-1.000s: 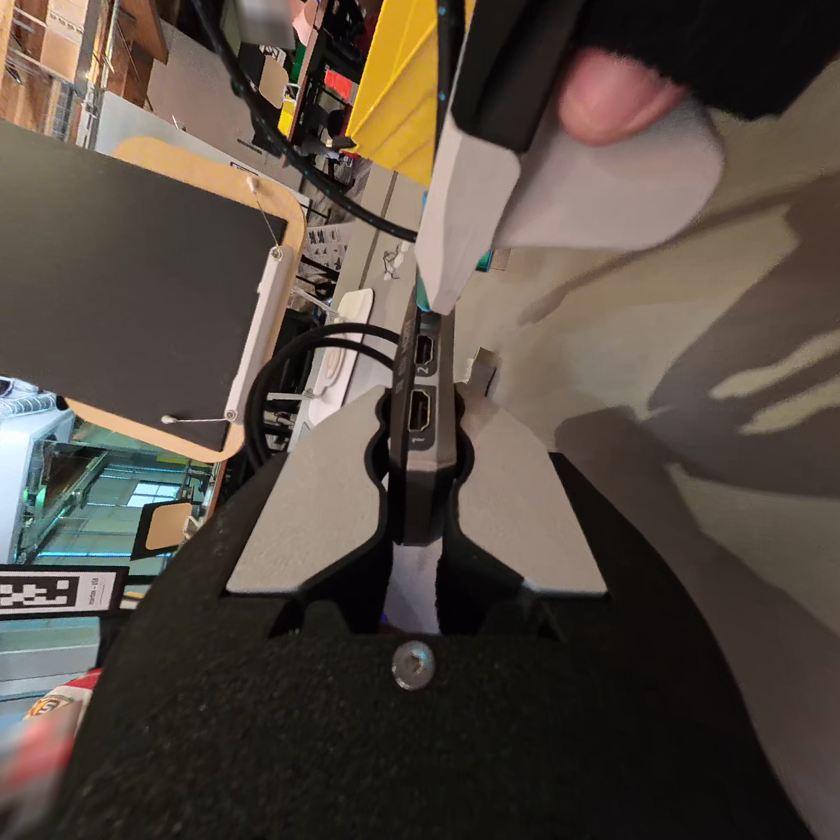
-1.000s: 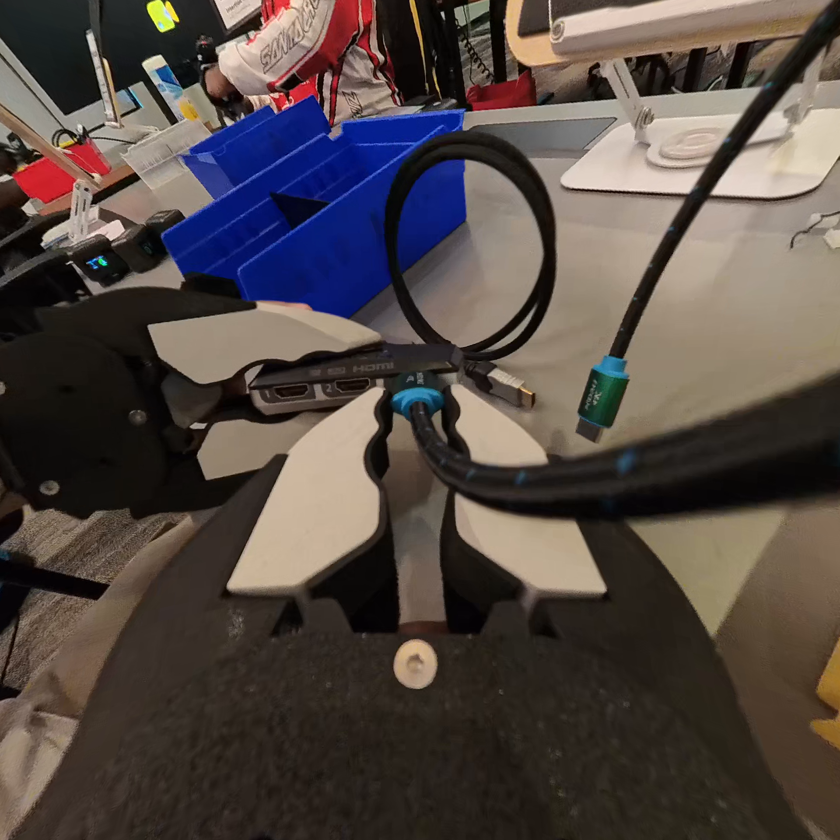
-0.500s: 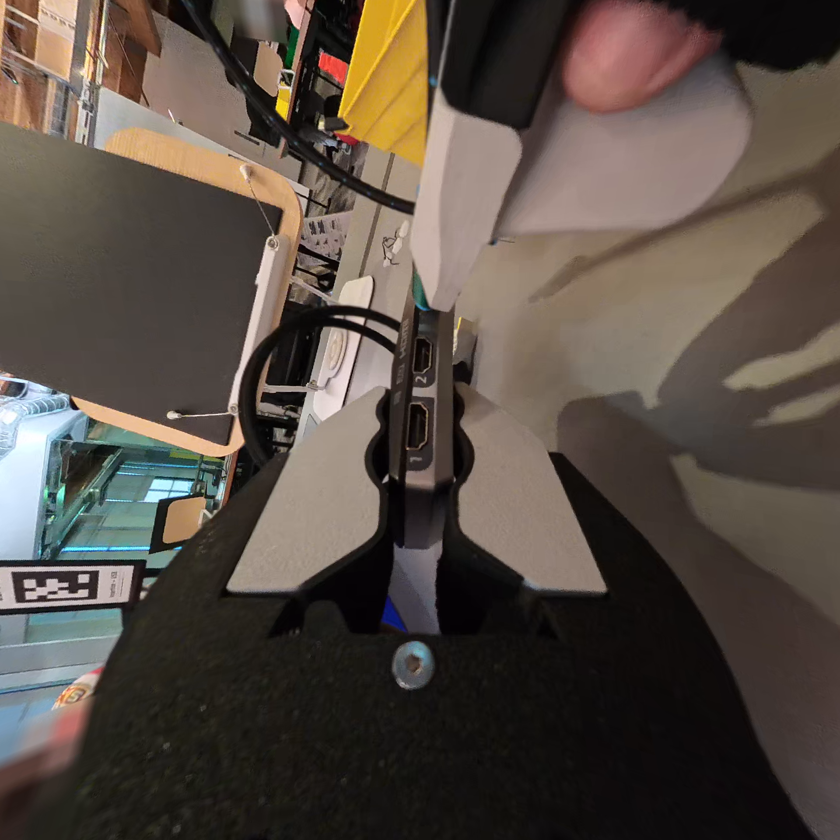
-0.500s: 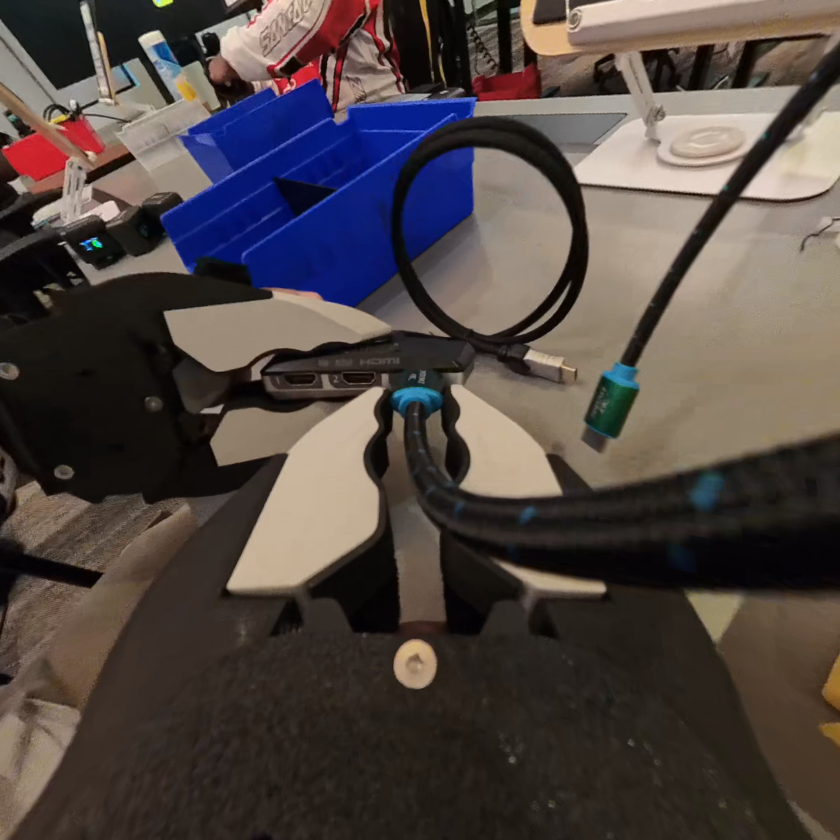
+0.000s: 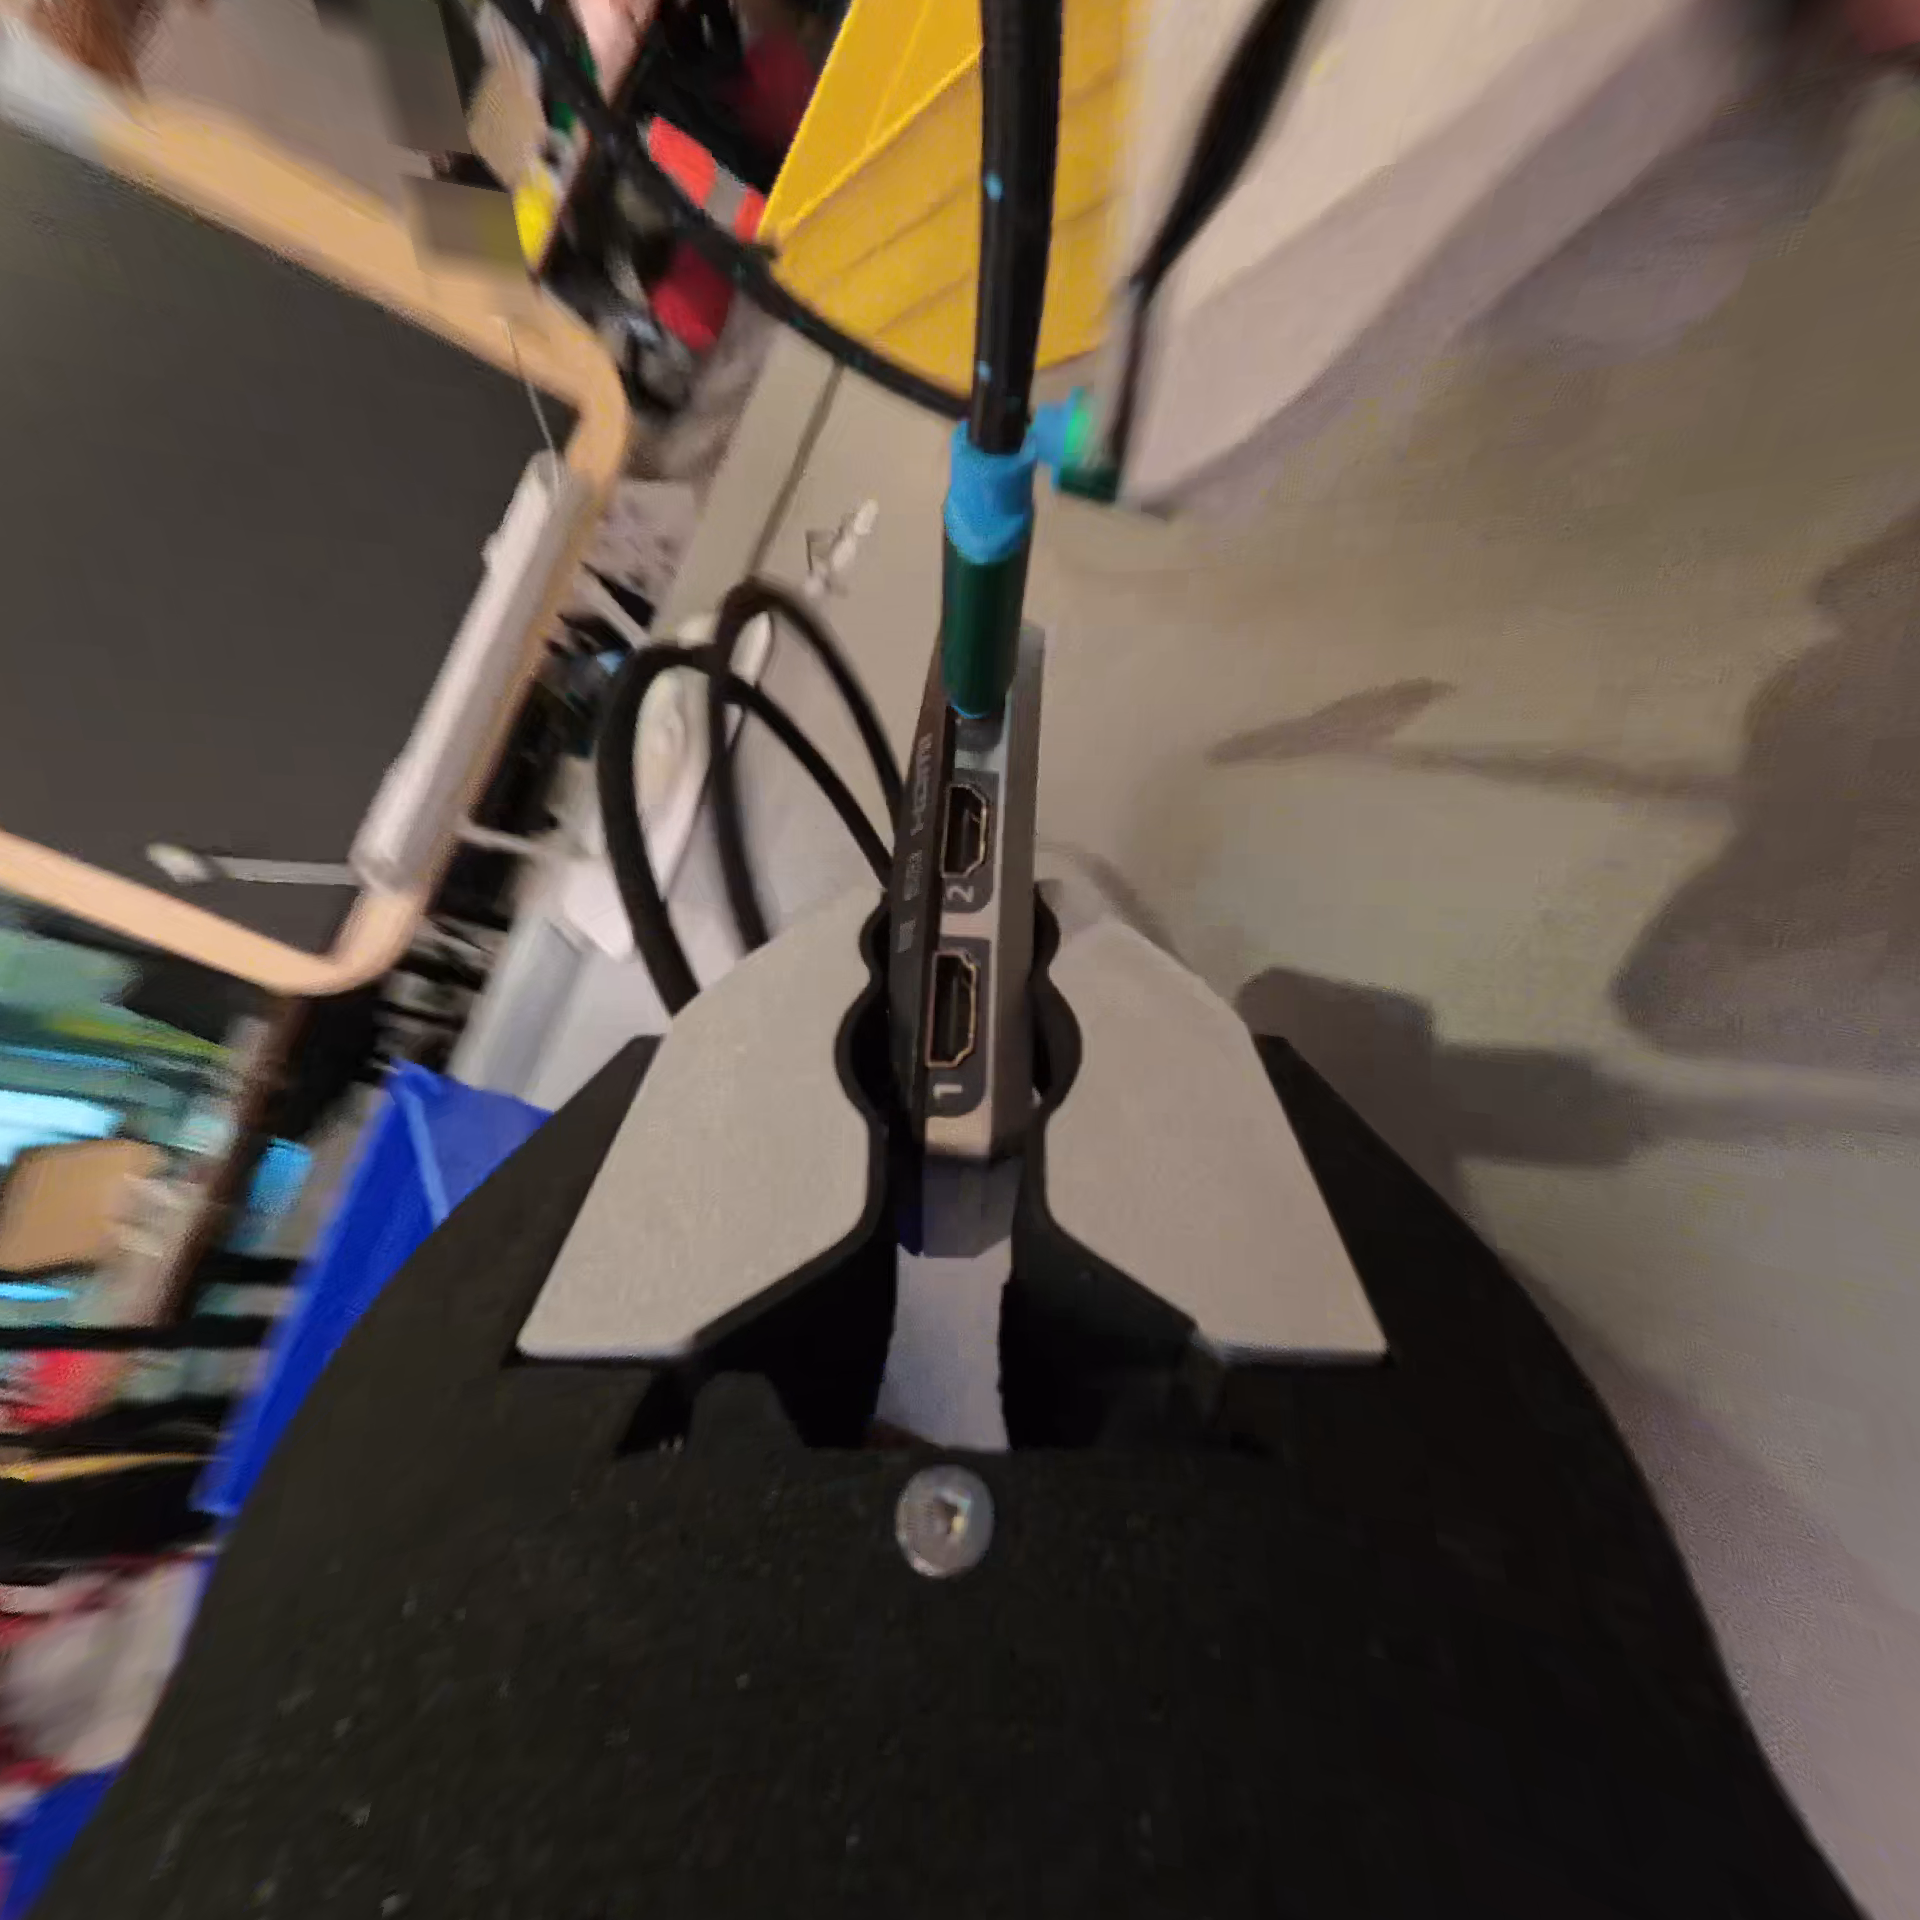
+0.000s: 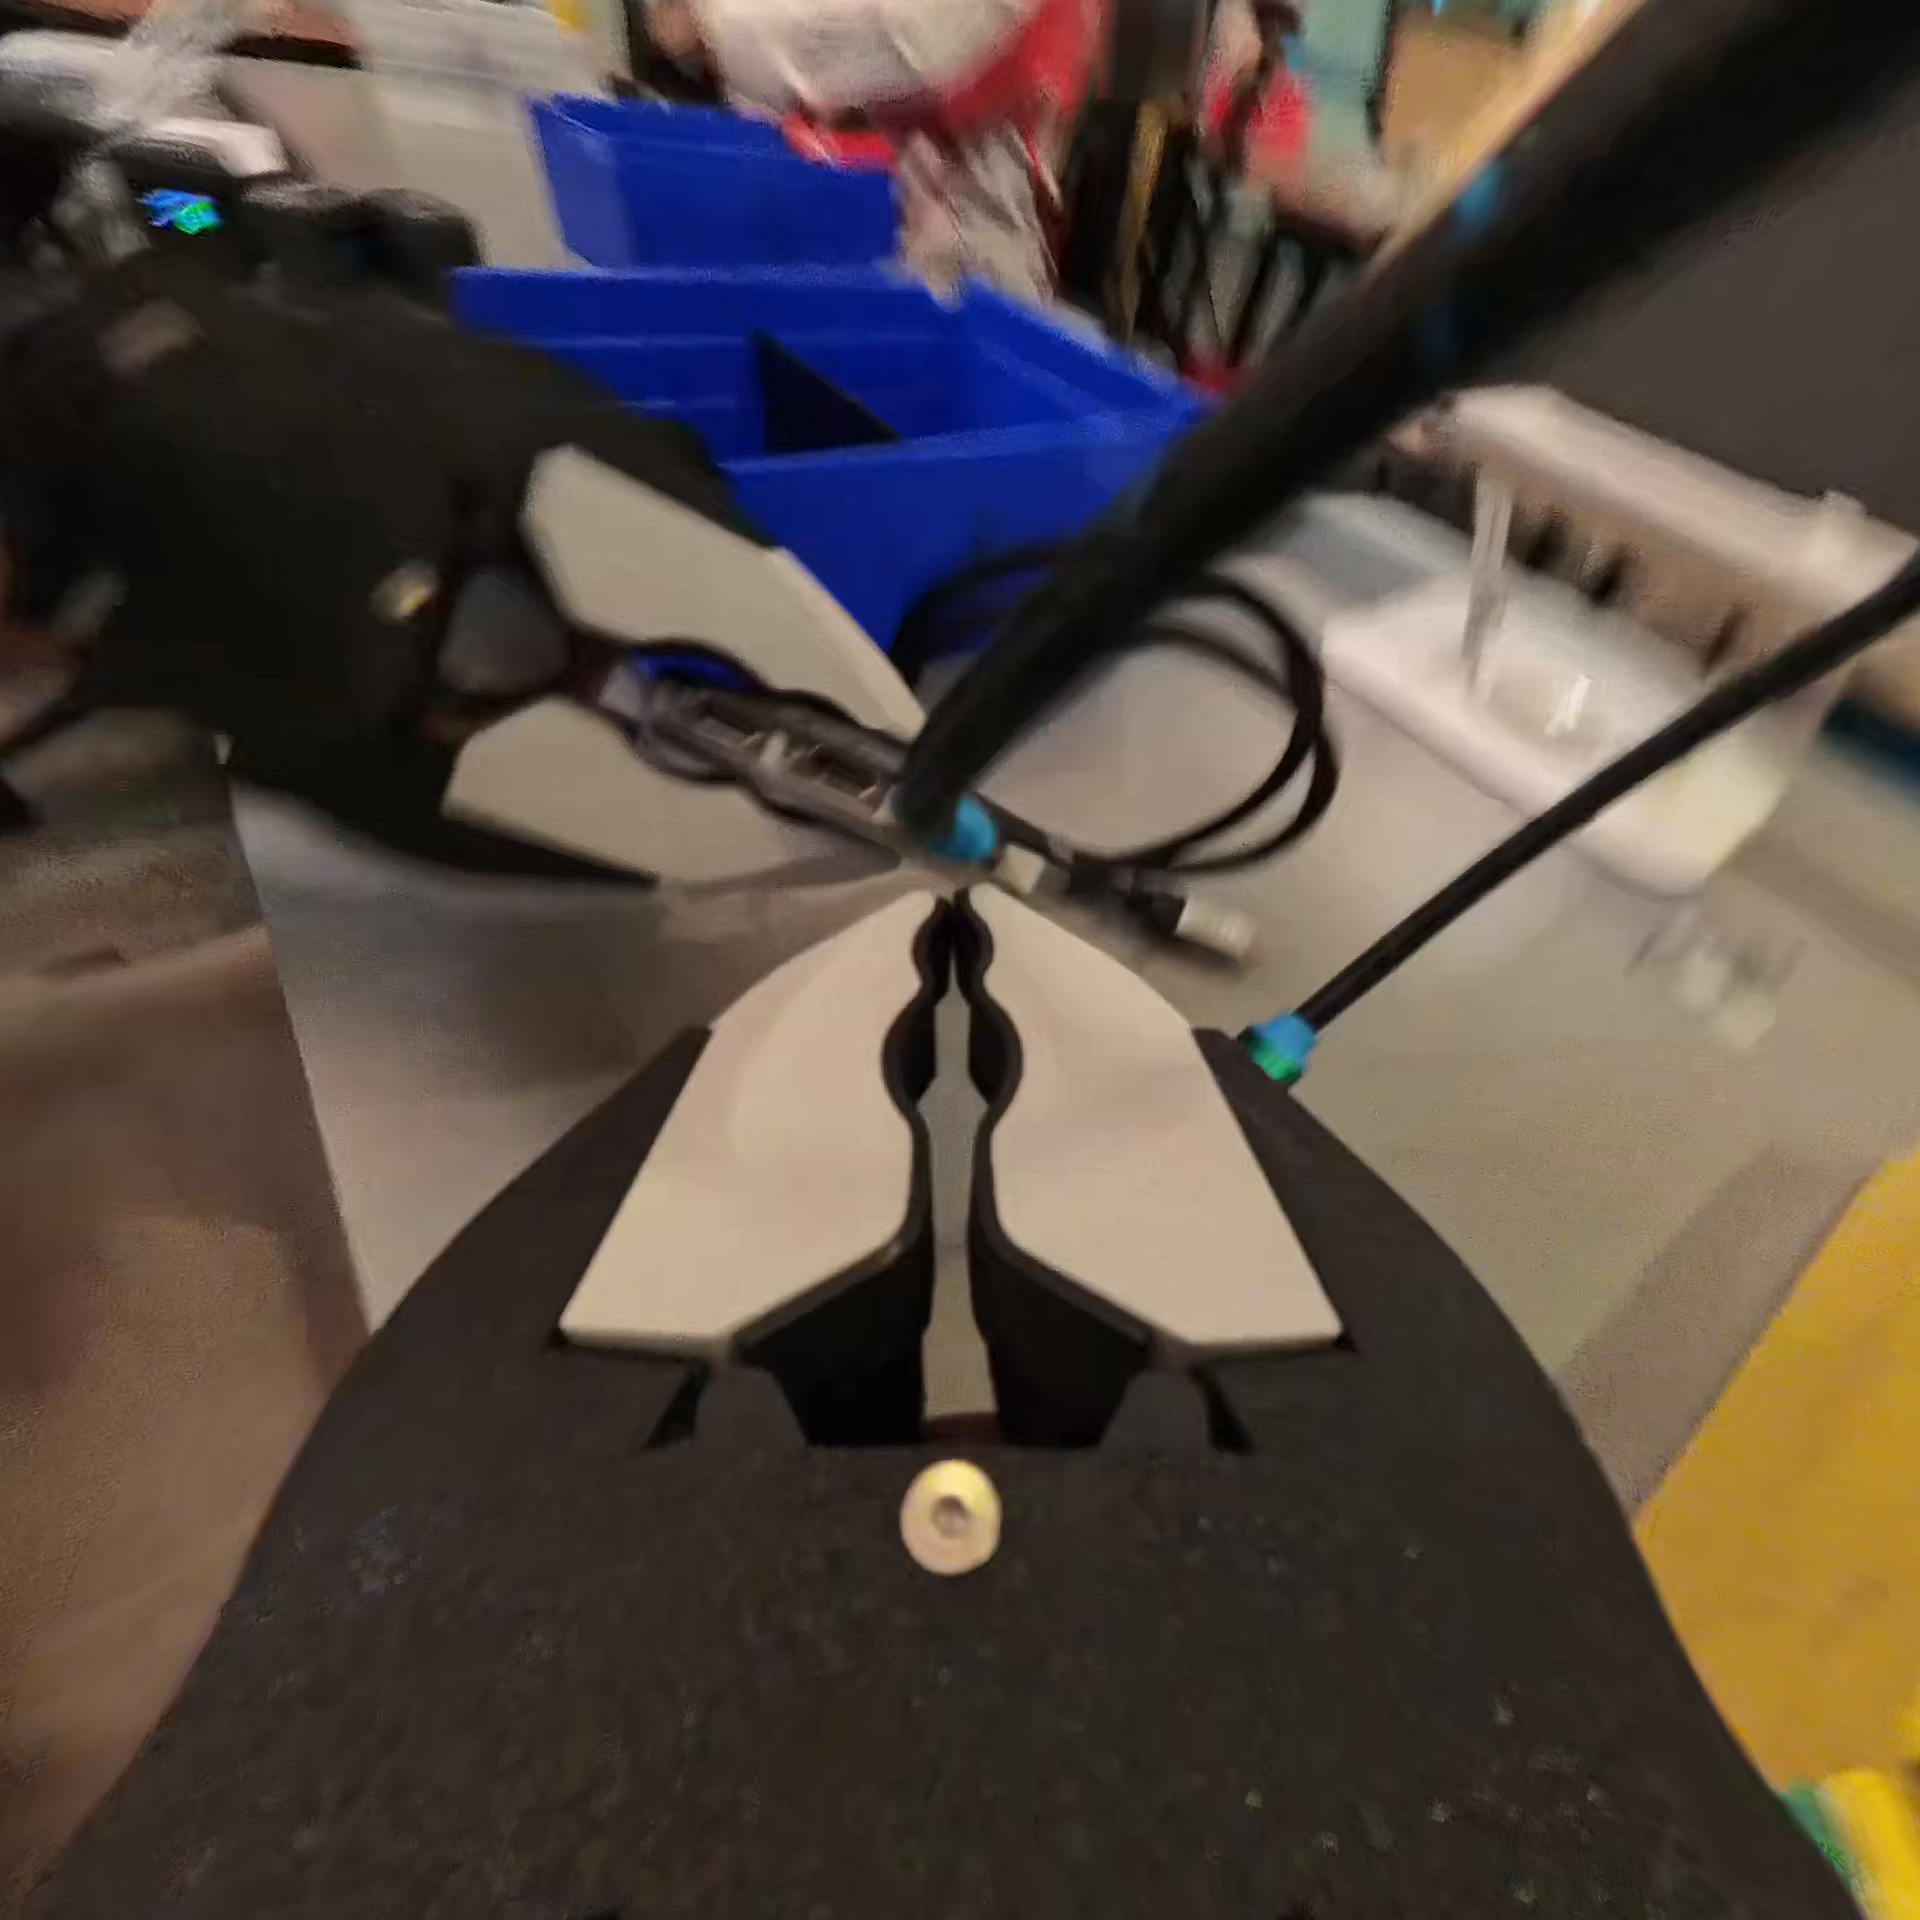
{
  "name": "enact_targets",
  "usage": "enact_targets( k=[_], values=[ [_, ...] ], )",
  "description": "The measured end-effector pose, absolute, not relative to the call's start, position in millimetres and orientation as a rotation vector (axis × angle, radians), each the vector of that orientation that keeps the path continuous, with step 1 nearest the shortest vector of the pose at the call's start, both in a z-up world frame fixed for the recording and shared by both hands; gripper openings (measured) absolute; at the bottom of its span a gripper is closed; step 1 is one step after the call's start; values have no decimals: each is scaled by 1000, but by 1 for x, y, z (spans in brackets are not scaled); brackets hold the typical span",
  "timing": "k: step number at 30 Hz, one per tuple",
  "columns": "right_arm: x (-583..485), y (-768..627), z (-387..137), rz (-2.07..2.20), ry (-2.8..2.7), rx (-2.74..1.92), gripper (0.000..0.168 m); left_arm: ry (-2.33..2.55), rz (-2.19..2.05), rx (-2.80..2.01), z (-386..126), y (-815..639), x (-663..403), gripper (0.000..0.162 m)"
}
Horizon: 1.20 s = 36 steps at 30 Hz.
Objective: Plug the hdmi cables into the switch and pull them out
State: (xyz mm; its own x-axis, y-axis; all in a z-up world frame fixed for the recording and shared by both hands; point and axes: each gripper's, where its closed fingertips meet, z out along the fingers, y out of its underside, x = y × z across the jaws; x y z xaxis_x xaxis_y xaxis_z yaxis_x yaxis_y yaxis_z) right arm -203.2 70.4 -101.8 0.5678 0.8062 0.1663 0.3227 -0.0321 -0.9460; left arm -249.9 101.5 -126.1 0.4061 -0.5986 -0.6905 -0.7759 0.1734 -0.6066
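Black grainy gripper bodies — pale grey fingers [image 5: 727, 1132], one silver screw [image 5: 943, 1522] each

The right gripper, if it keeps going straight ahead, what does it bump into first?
Probably the blue collar of the plugged-in HDMI cable at the switch, just past the shut right gripper. Blur makes depth uncertain.

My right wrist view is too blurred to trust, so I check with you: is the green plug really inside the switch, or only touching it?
Observer: In the left wrist view, the green plug sits in the far end of the switch; no metal tip shows.
Operator: Are the two side ports free?
Observer: Yes, both ports on the edge facing that camera are empty.
Operator: How does the left gripper hold the switch?
Observer: The left gripper clamps its flat faces, level with the nearer port.
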Motion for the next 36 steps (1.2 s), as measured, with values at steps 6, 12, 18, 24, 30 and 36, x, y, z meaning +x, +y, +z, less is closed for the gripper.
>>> enact_targets(
  k=[6,12,18,24,30,36],
  values=[
    [-199,64,-116,442,-1257,-1543,22,1367,-153,-1375,-114,73,-247,22],
    [-218,53,-114,473,-1502,-1303,35,1497,-131,-1188,-123,54,-240,22],
    [-240,44,-122,370,-1657,-1110,24,1516,-166,-1146,-124,50,-234,23],
    [-239,66,-121,156,-1629,-1121,20,1263,-239,-1552,-128,75,-261,33],
    [-227,109,-124,-161,-1532,-1281,20,775,-515,-1772,-99,47,-265,32],
    [-255,95,-120,-154,-1522,-1256,20,739,-392,-1756,-102,51,-246,40]
  ],
)
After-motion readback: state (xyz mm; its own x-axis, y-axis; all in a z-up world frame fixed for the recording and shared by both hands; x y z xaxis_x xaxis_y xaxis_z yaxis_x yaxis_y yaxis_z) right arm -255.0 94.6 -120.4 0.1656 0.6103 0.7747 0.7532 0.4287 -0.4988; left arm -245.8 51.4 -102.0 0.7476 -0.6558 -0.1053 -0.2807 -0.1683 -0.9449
